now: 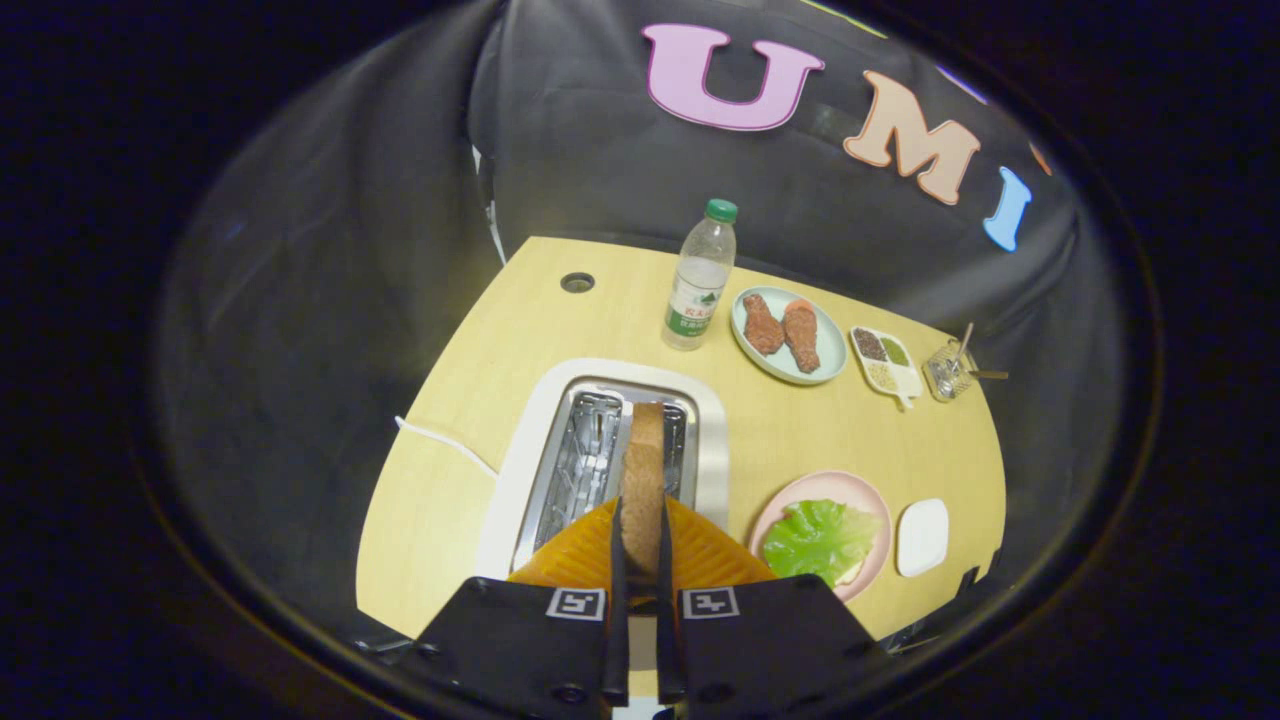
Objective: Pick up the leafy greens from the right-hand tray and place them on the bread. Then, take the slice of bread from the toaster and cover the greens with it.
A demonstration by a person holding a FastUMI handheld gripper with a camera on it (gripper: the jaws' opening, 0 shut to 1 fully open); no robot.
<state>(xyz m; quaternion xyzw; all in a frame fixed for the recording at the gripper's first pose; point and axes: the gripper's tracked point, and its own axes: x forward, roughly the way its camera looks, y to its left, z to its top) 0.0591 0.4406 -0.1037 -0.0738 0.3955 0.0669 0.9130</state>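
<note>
A slice of bread, gripped edge-on between the closed fingers of the hand-held gripper, hangs above the open slots of a white toaster at the lower centre of the frame. Both fingers press flat on the slice's two faces, and its lower part is hidden between them.

To the lower right, the leafy greens already lie spread on a pink plate; a pale sliver at their lower edge looks like the bottom slice of bread, though too little of it shows to be sure. A small white tray sits just beside the plate, further right.

Across the upper part of the wooden table stand a water bottle, a pale green plate of fried chicken pieces, a divided dish of seasonings and a small glass cup. A white power cord trails off the toaster to the left.

By the look of it, the greens step is done and the second step is in hand: the toast appears clear of the slot. The next move calls for carrying the slice right and down to the pink plate, turning it flat, and centring it over the greens before the fingers let go.
</note>
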